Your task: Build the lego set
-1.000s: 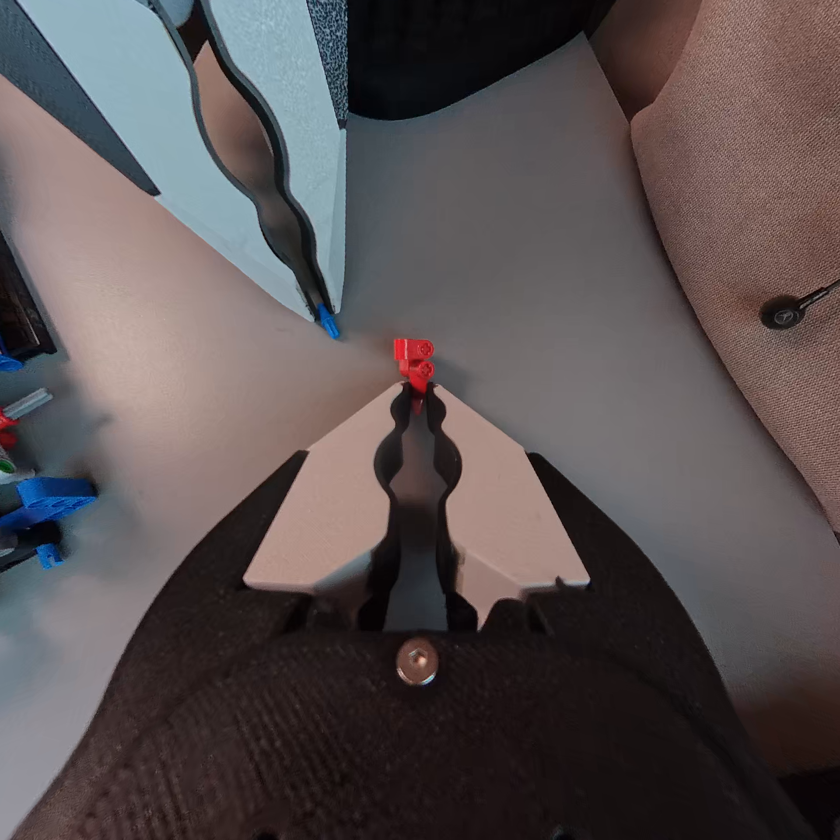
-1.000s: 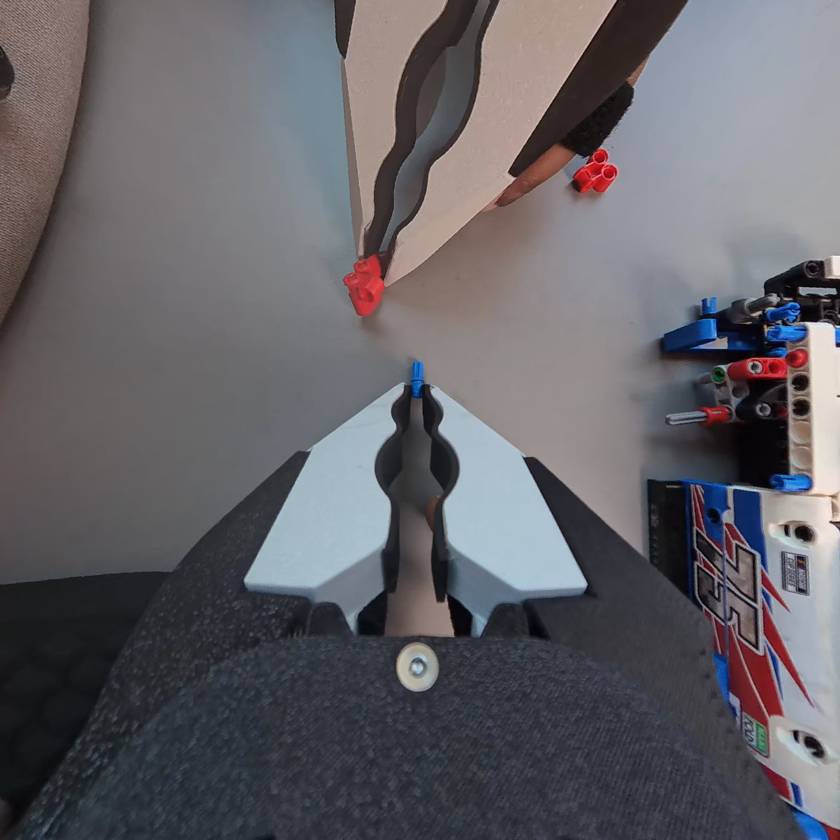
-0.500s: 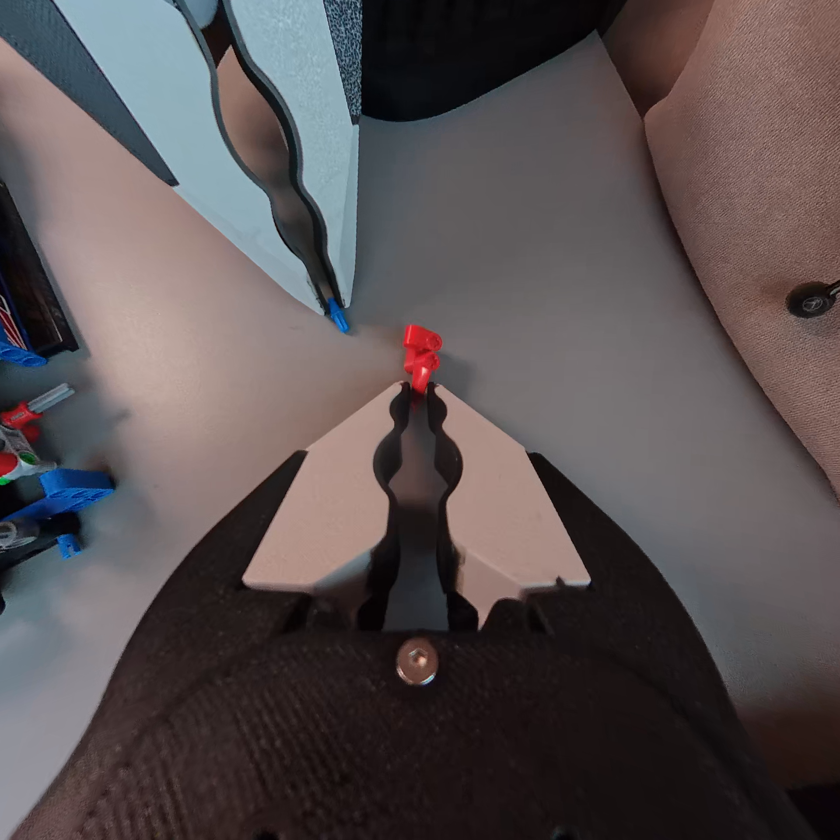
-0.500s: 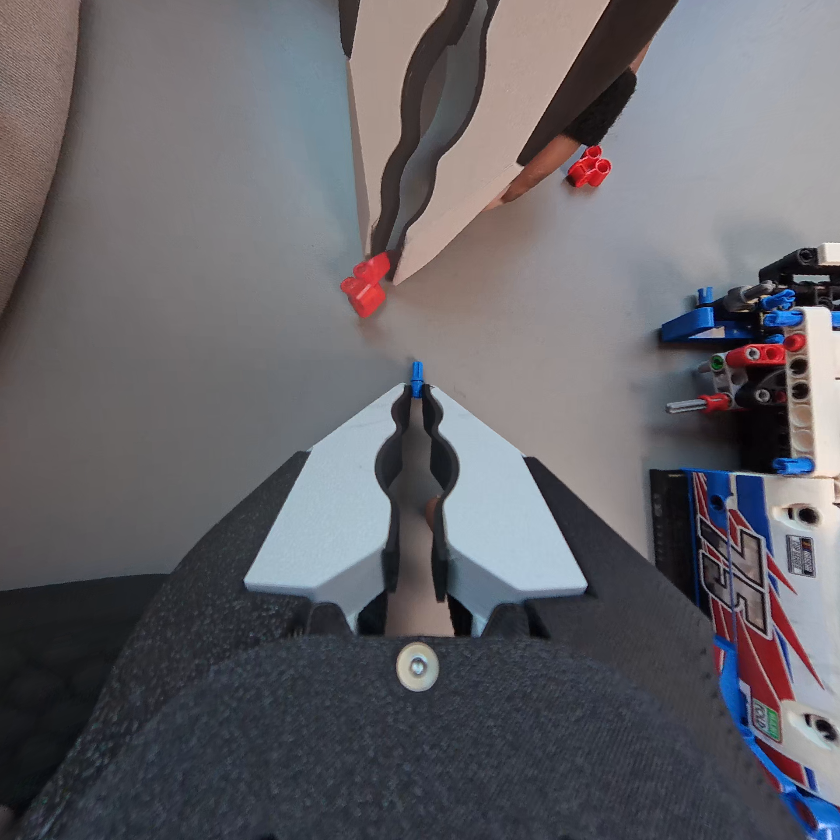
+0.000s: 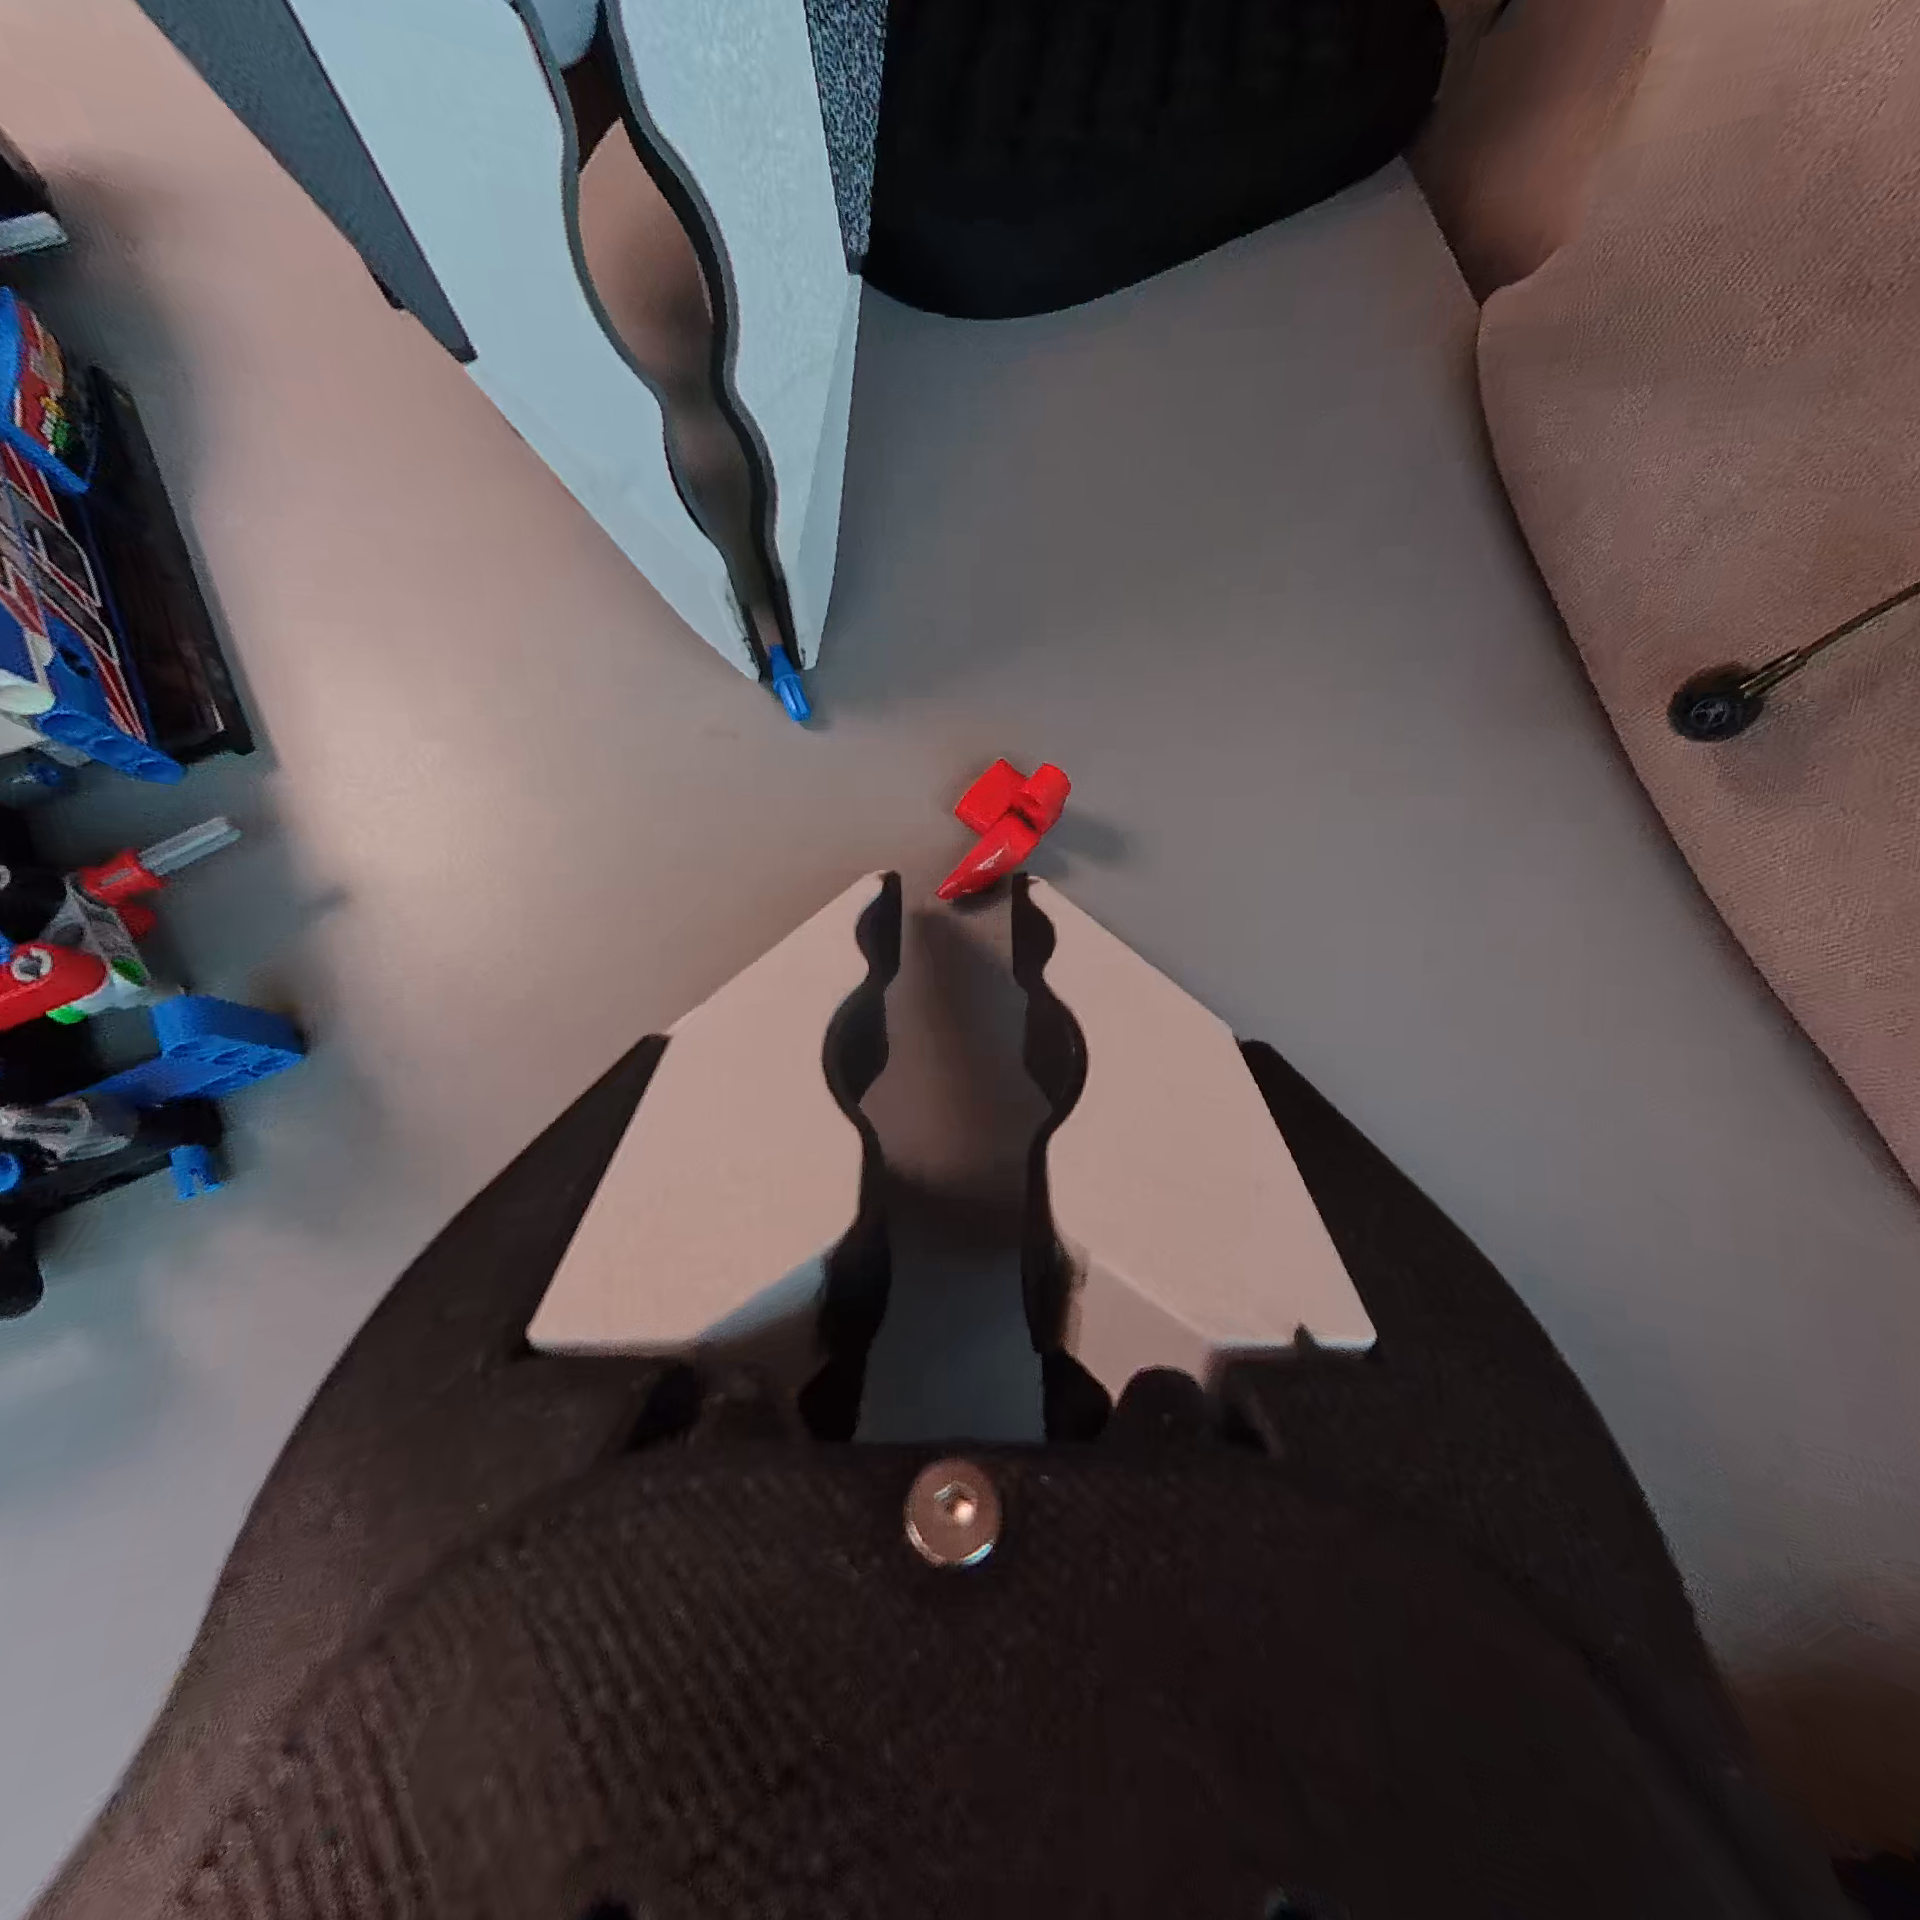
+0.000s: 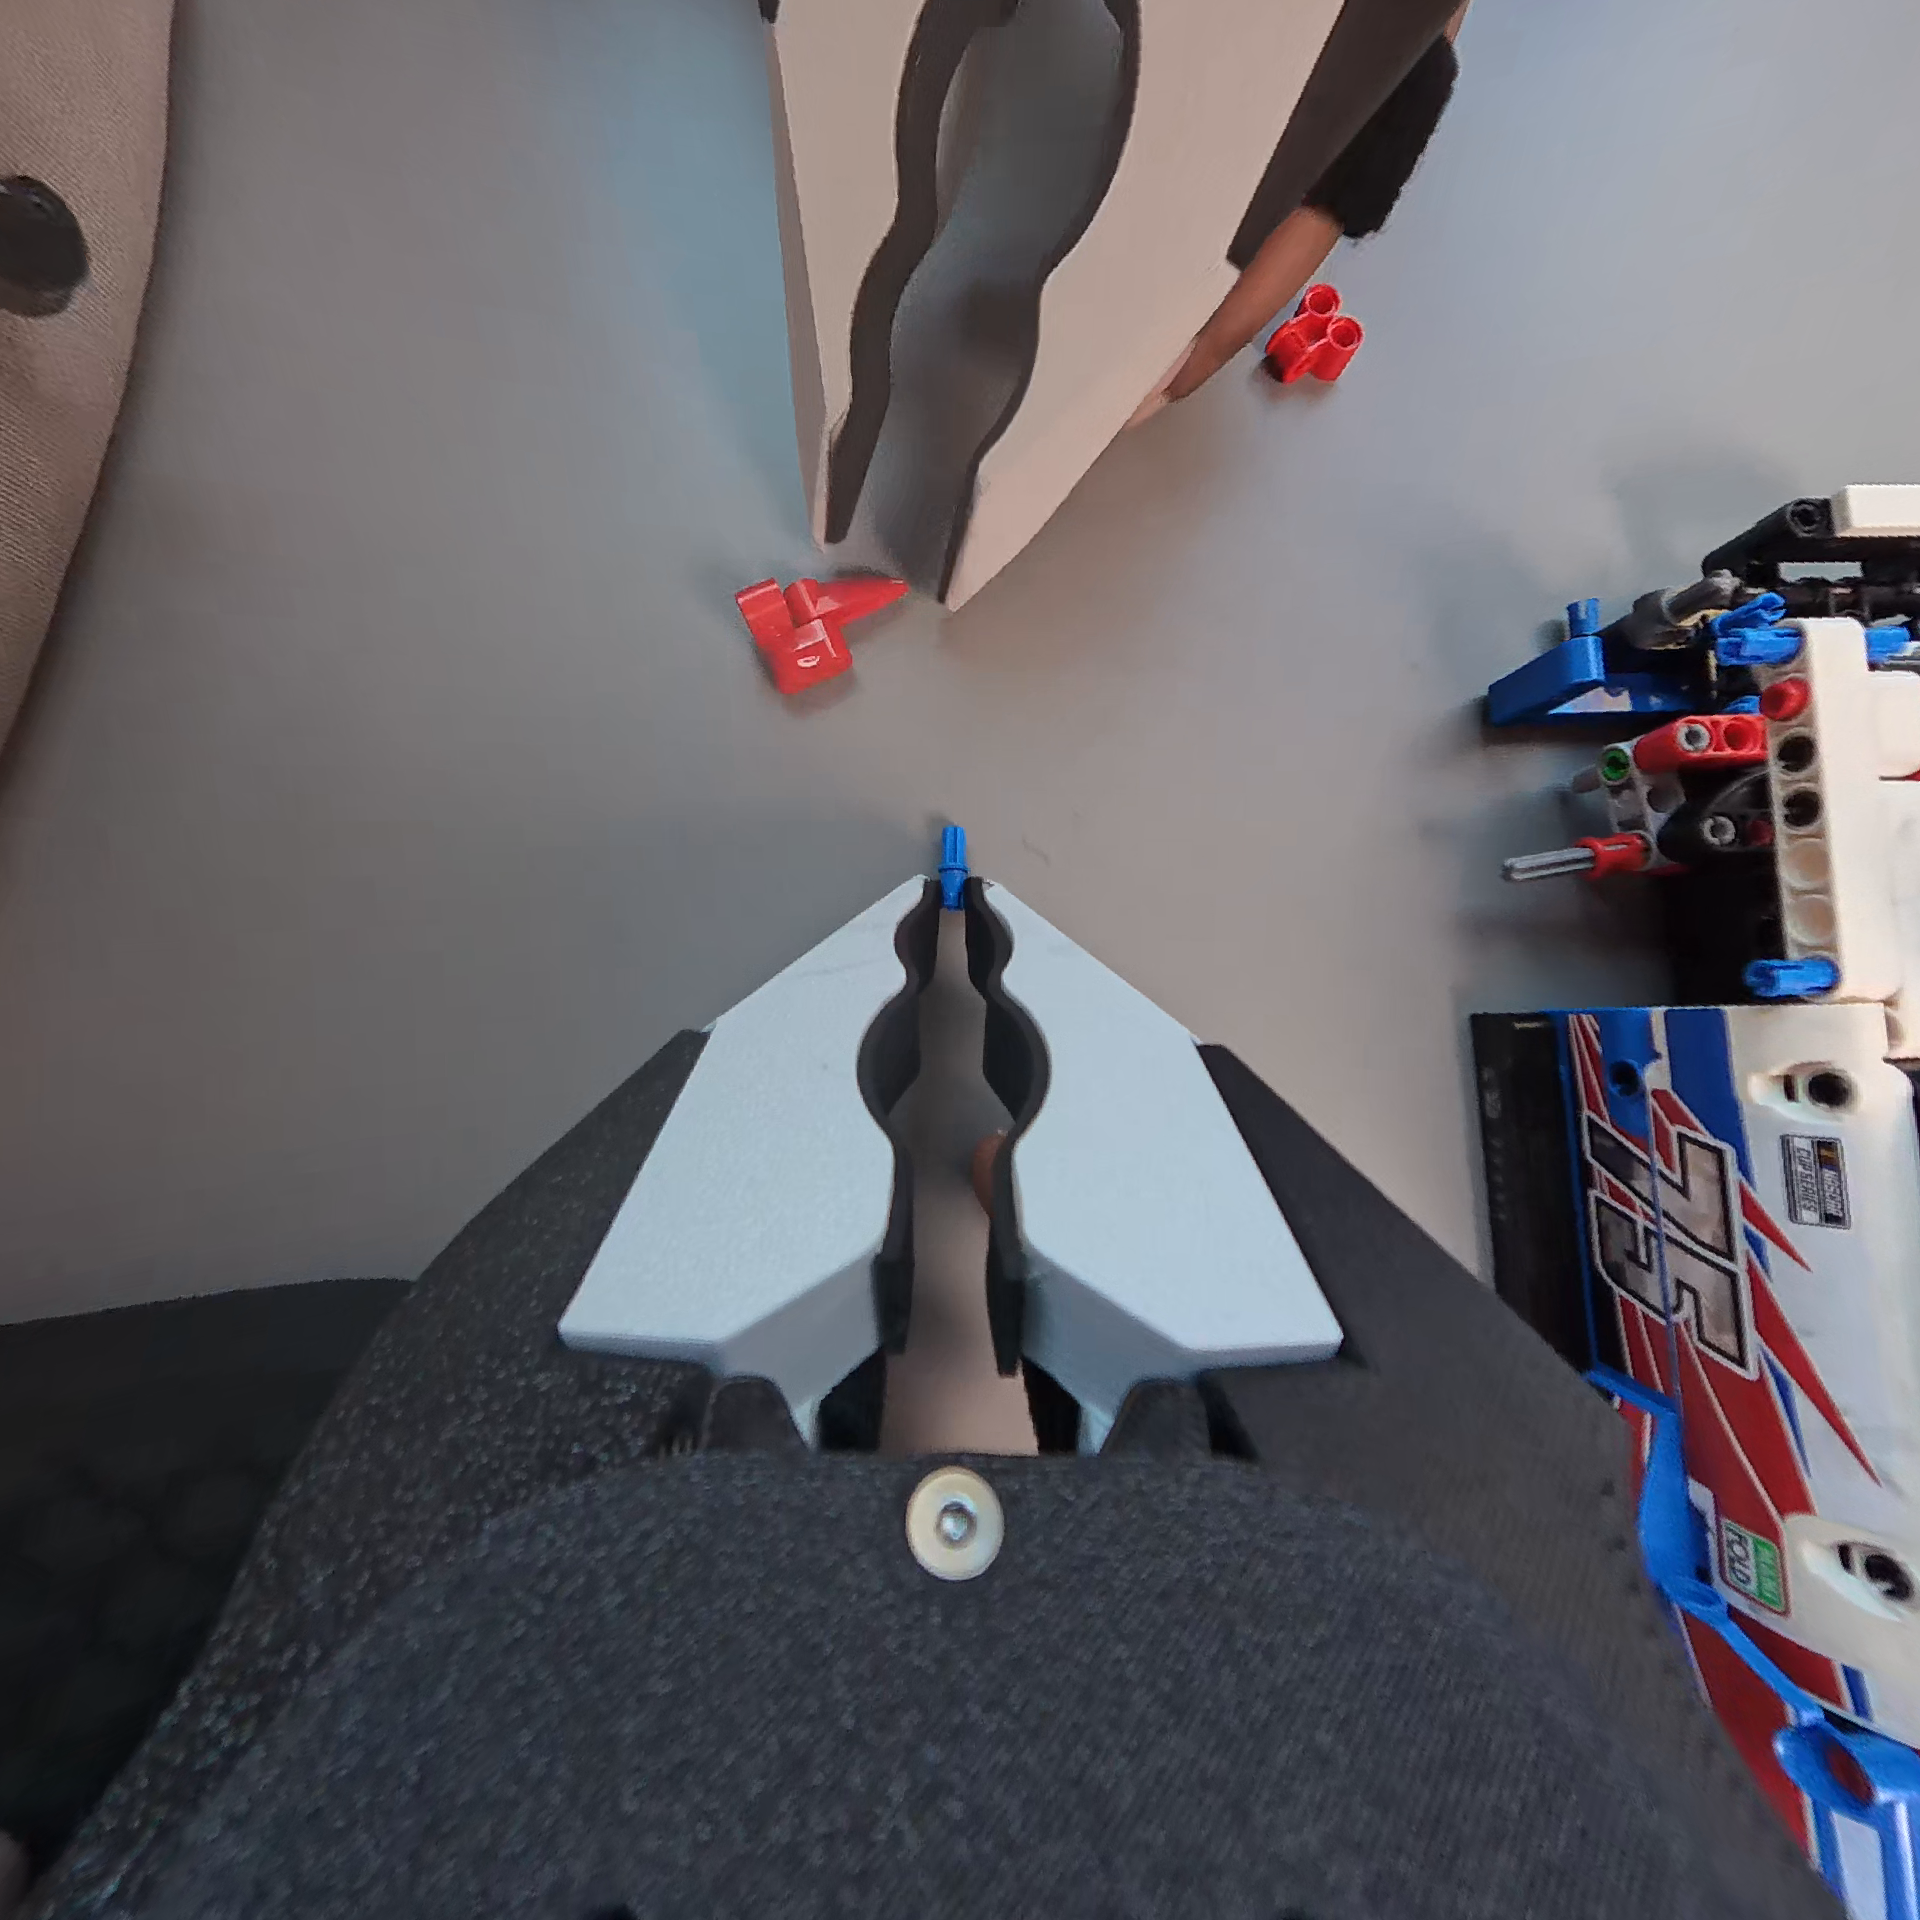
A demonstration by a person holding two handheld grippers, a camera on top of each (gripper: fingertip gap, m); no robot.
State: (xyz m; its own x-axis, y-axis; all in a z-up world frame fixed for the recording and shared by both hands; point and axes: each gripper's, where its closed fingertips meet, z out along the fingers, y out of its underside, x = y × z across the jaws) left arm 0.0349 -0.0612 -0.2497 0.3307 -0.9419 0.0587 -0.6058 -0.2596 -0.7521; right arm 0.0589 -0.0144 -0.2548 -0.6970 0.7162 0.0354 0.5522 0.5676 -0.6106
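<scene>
Released since the earlier frame, red piece [image 5: 1006, 826] lies on bench [image 5: 1247, 623] before left hand-held gripper [image 5: 954, 888], jaws apart. Right hand-held gripper [image 6: 951, 883] pinches blue pin [image 6: 951, 852]. Only right wrist view shows spare red connector [image 6: 1311, 335] and the whole car model [image 6: 1787, 1039].

You have two loose red plastic connector pieces, one at centre [image 6: 805, 634], one upper right [image 6: 1311, 338] | one small blue plastic pin [image 6: 952, 852] | one partly built white, blue and red brick car at right edge [image 6: 1766, 1039] | two grippers [image 6: 952, 883] [image 6: 894, 566]
</scene>
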